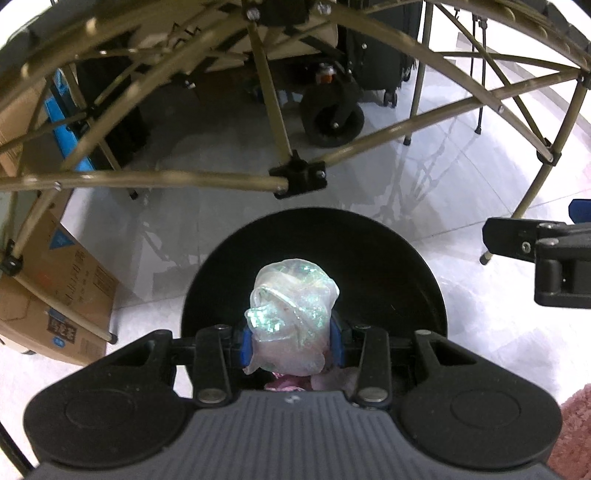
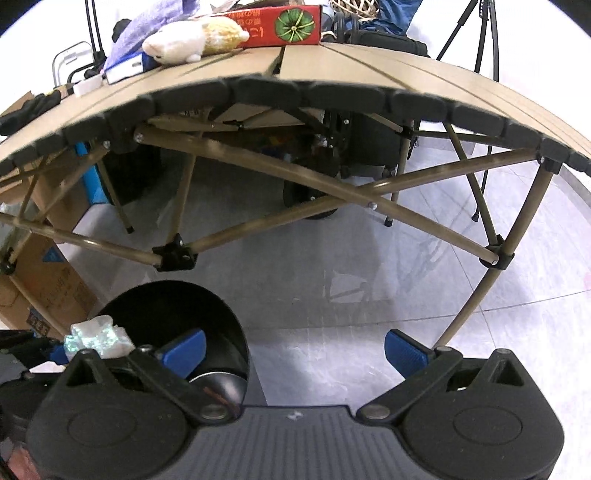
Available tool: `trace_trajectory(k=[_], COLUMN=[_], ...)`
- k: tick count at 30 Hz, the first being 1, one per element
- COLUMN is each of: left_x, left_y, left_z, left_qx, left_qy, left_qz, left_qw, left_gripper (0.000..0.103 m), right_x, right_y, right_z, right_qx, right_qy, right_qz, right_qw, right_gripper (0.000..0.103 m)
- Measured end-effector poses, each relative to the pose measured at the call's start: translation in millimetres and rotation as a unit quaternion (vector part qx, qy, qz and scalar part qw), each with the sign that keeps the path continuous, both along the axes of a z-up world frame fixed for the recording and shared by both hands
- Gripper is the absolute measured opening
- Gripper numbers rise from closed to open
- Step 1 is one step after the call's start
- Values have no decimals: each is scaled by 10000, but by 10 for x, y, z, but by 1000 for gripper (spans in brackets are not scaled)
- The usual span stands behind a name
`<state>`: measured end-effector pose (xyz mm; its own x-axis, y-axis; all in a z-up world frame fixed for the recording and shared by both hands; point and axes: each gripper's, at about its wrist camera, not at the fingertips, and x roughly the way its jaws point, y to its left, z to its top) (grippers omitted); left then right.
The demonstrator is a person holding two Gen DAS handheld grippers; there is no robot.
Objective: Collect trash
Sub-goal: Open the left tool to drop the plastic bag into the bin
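A crumpled ball of shiny, iridescent plastic wrap (image 1: 291,314) is pinched between the blue pads of my left gripper (image 1: 292,341), which is shut on it. It hangs right over the mouth of a round black bin (image 1: 388,266) on the floor. In the right wrist view the same wrap (image 2: 98,338) and the bin (image 2: 173,314) show at the lower left. My right gripper (image 2: 295,350) stands open with nothing between its blue fingers (image 2: 404,350), above bare floor to the right of the bin. Part of it shows in the left wrist view (image 1: 546,266).
A folding table (image 2: 369,77) with tan slats and crossed metal legs (image 1: 207,182) stands just beyond the bin, with a plush toy (image 2: 192,37) and a red box (image 2: 284,26) on top. Cardboard boxes (image 1: 62,295) sit at the left, a wheeled cart (image 1: 332,118) behind. Pale tiled floor (image 2: 369,295) lies to the right.
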<state>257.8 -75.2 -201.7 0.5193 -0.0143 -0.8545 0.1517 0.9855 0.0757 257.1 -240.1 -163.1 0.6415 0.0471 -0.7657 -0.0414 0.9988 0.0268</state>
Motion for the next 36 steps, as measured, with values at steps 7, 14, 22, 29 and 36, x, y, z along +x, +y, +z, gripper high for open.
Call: trace_trajectory(k=[7, 14, 22, 29, 36], left_x=[-26, -39, -25, -11, -17], left_y=[-13, 0, 26, 97, 96], left_z=[-49, -46, -106, -138, -133], left_qx=[-47, 146, 194, 144, 134], left_qy=[124, 72, 313, 469, 467], left_qz=[-74, 106, 192, 327, 324], left_qw=[9999, 9998, 9991, 9983, 9983], left_gripper=[43, 99, 103, 103, 103], right_x=[27, 28, 24, 23, 27], right_y=[8, -2, -1, 20, 39], right_z=[-53, -57, -61, -73, -91], right_qx=[-73, -87, -86, -101, -124], right_qy=[75, 87, 90, 108, 133], right_qz=[-22, -40, -26, 2, 52], right_qw=[9999, 9999, 9999, 9999, 9998], right_gripper=[103, 103, 103, 103, 103])
